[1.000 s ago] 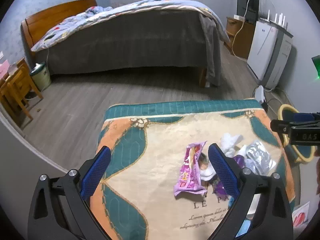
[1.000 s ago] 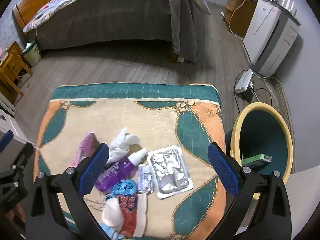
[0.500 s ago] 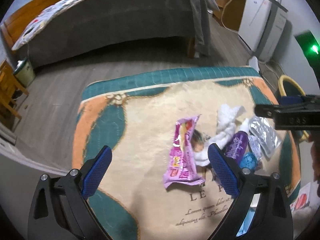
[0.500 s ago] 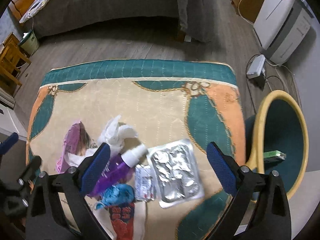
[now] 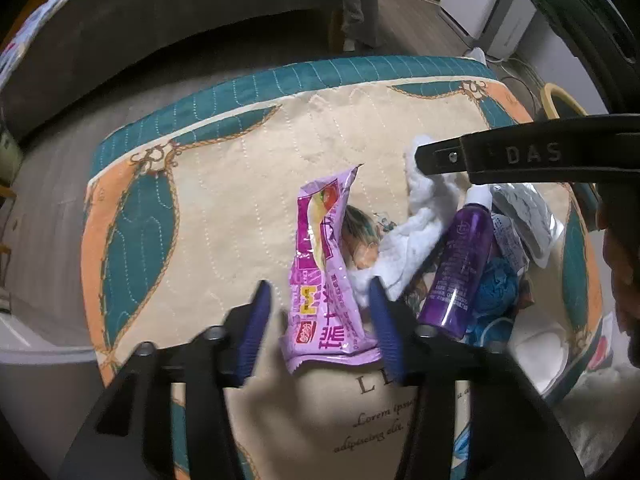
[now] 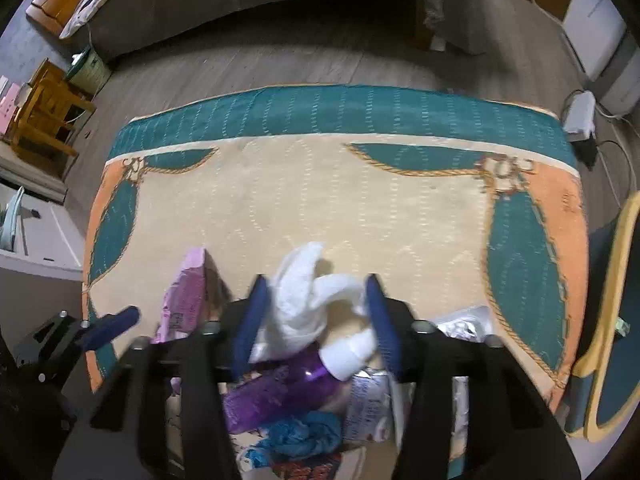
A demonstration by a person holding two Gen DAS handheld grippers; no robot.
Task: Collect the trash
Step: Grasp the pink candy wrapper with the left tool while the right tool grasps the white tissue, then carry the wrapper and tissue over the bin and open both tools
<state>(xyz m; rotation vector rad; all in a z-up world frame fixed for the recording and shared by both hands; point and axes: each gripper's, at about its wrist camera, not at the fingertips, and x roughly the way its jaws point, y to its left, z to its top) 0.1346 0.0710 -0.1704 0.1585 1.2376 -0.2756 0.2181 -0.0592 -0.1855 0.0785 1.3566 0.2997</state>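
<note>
A pink snack wrapper (image 5: 324,280) lies flat on the quilted tablecloth (image 5: 240,200). My left gripper (image 5: 319,284) points steeply down and straddles it. Its jaws are closing; the right pad meets the wrapper's edge, while bare cloth still shows beside the left pad. A crumpled white tissue (image 6: 304,312) fills the gap of my right gripper (image 6: 316,280), whose jaws are closing with both pads against it. Under the tissue lies a purple bottle (image 6: 280,392) with a white cap. A yellow-rimmed teal bin (image 6: 624,320) stands off the table's right end.
Beside the bottle lie a silver blister pack (image 5: 528,216), a crumpled blue piece (image 5: 496,288) and a small white sachet (image 6: 368,400). A person's hand (image 5: 624,272) is at the right edge. Beyond the table are wooden floor, a bed and white appliances.
Both grippers dropped towards the table and tilted further down. Their wide jaws narrowed, the left around the pink wrapper, the right around the white tissue.
</note>
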